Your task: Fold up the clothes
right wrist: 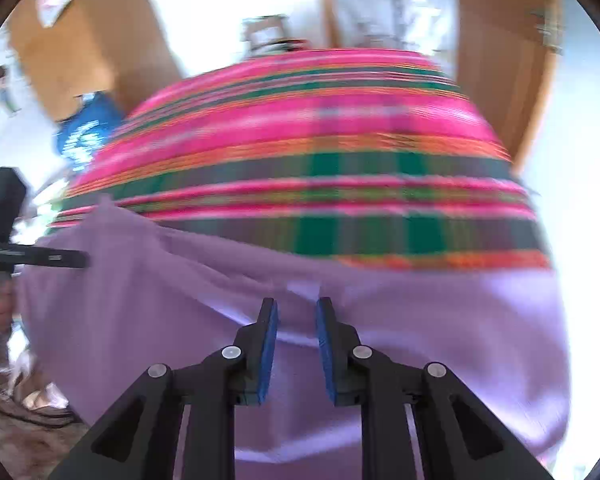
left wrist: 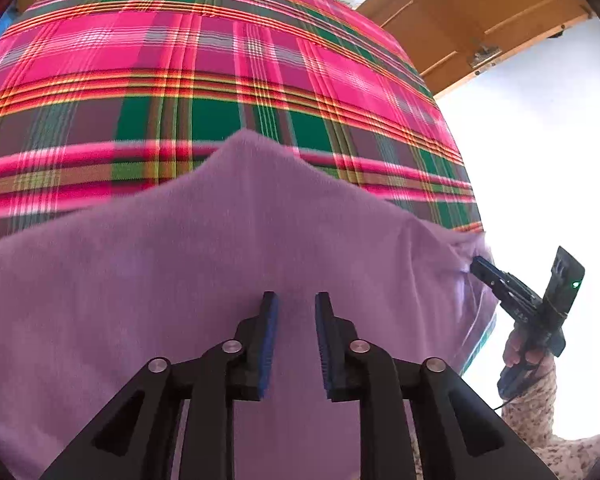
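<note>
Both tongs stand parted, pads apart, clamping nothing: left gripper and right gripper hover over the lilac garment, which fills the lower half of each frame, spread on the pink-green plaid cloth. Likely spaced to take its two sides. Right-wrist view blurred; fold stage unclear.

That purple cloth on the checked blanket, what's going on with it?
A person is folding a purple garment on a pink and green plaid cover, using a handheld two-finger gripper in each hand instead of bare fingers. Both the left gripper and the right gripper have their jaws open over the fabric, gripping nothing. Seen from the left camera, the right gripper's tip sits at the garment's right edge. The garment is not yet neatly folded.
</note>
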Motion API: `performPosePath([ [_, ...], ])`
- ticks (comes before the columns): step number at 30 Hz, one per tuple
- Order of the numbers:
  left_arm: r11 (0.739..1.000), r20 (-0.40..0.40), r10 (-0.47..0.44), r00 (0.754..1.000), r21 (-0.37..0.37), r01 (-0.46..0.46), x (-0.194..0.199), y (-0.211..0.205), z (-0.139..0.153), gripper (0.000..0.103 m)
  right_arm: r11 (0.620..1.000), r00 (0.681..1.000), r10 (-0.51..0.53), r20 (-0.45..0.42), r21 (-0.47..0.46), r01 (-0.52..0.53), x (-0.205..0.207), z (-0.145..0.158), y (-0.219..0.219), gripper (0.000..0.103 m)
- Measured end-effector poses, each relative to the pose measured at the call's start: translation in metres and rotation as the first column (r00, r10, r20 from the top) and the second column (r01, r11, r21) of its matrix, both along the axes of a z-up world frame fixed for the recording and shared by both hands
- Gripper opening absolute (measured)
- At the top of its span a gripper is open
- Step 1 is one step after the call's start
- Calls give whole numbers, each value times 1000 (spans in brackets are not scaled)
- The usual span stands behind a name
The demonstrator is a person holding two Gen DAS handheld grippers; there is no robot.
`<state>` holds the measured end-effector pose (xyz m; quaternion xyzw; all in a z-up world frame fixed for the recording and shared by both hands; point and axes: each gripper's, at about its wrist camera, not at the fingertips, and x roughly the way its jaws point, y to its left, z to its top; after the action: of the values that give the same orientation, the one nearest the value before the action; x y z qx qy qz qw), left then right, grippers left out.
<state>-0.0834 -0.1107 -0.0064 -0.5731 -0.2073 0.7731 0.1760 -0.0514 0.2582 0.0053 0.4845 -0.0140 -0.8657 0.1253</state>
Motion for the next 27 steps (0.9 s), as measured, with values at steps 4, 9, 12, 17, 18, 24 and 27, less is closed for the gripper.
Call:
performPosePath([
  [4,1000,-13,-5,1000,-7,5,14,6,0,21,985,984,-172,-52,-11,171,32,5,38,28],
  [9,999,-33,-26,999,-22,25,28,17,2,21,982,981,-186,-60,21,188,63,-8,41,32],
  [12,999,-32,-39,999,-24,38,34,24,2,21,979,979,-181,-99,77,189,81,-12,40,32],
  [17,998,-49,-45,998,-40,43,40,30,3,23,965,963,-241,-123,71,251,88,-9,57,32],
  [18,998,-53,-47,998,-42,44,40,31,4,23,962,958,-259,-127,58,267,88,-8,62,32],
  [24,998,-71,-43,997,-52,40,35,38,3,23,964,945,-265,-192,-49,261,53,14,75,32],
  [27,998,-77,-39,996,-51,35,34,41,3,23,980,959,-198,-203,-44,193,23,19,65,32],
])
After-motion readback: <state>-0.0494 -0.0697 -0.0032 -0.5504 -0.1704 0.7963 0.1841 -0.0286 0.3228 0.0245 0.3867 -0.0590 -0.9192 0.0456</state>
